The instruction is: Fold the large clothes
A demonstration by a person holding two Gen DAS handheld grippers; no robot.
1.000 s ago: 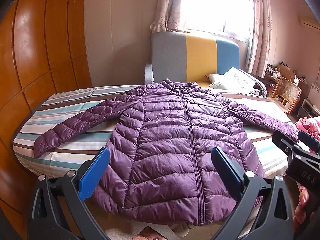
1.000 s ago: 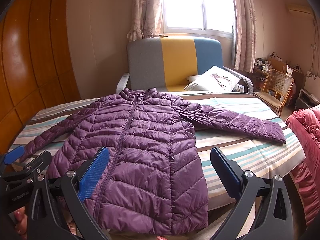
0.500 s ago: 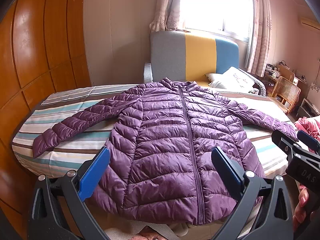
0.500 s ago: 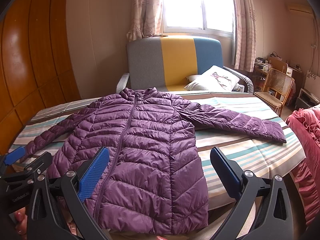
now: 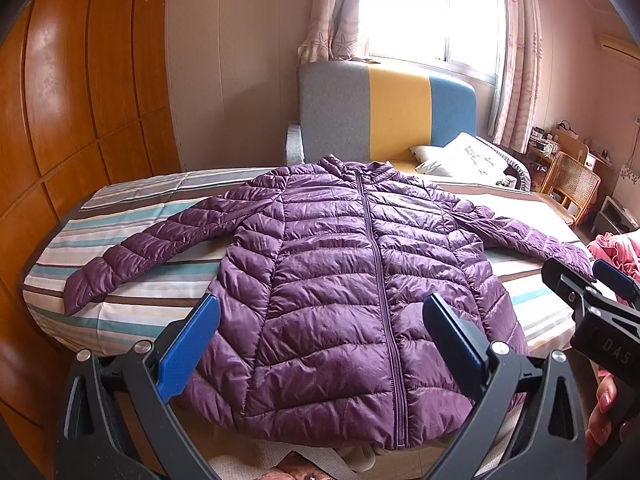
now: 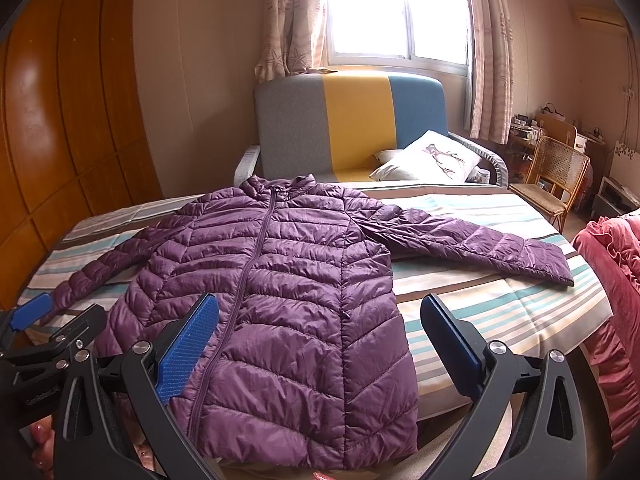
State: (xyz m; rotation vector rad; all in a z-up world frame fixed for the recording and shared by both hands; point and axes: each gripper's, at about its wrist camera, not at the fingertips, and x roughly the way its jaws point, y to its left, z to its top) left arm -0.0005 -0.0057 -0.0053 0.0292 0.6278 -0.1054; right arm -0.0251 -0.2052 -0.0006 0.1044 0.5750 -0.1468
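Left wrist view shows the purple puffer jacket unmoved since a second ago, spread flat and zipped on the striped bed, left tongs and right tongs both wide and empty, so folding has not started.

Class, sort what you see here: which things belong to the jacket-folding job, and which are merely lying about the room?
Belong to the job:
purple jacket
striped bed
left gripper, open
right gripper, open

Just lying about:
pillow
sofa
wicker chair
pink bedding
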